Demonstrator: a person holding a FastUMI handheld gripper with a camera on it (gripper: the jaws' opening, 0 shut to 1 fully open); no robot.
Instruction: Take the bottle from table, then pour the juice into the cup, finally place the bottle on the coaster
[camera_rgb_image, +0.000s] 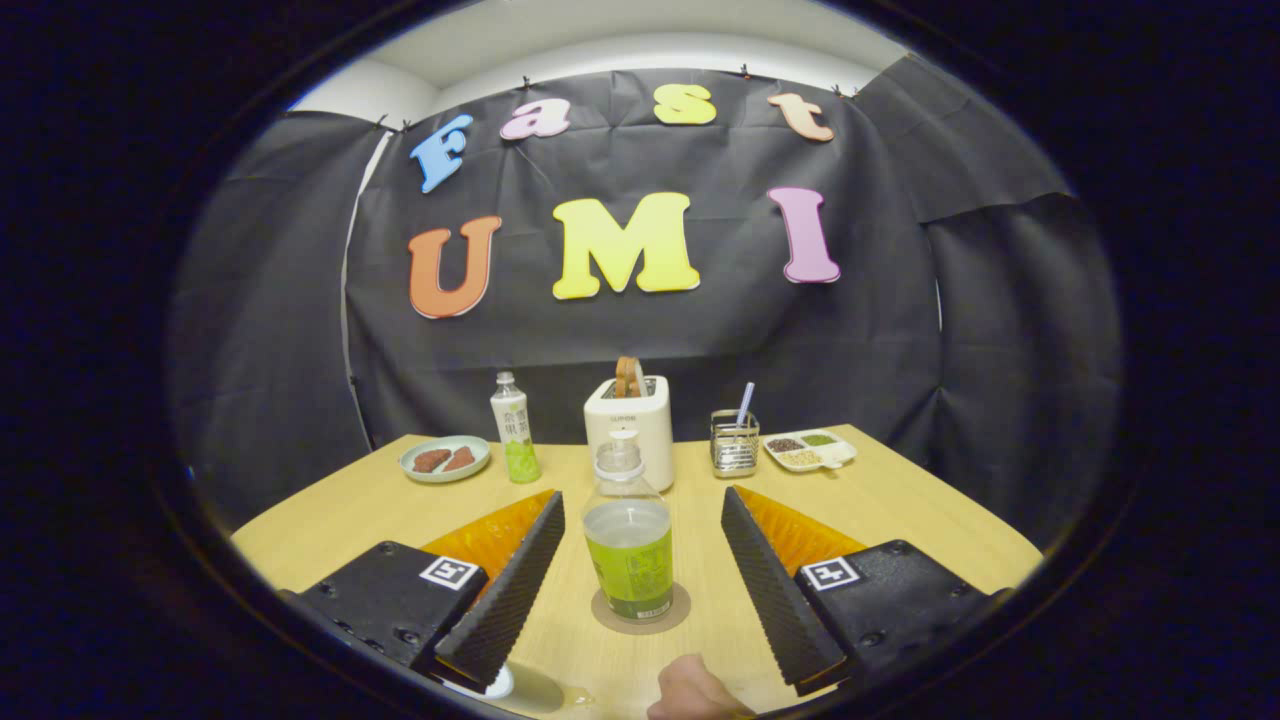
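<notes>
Table (900, 510): bottle (628, 540) upright on coaster (600, 612); gripper (640, 560) fingers apart.

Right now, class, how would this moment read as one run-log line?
gripper: open, fingers either side of bottle, not touching | bottle: upright on coaster | stage: bottle looks placed | next: probably back away

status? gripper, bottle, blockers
Gripper open, fingers either side of bottle, not touching. Bottle upright on coaster, no cap visible. A fingertip near the fingers.
</notes>
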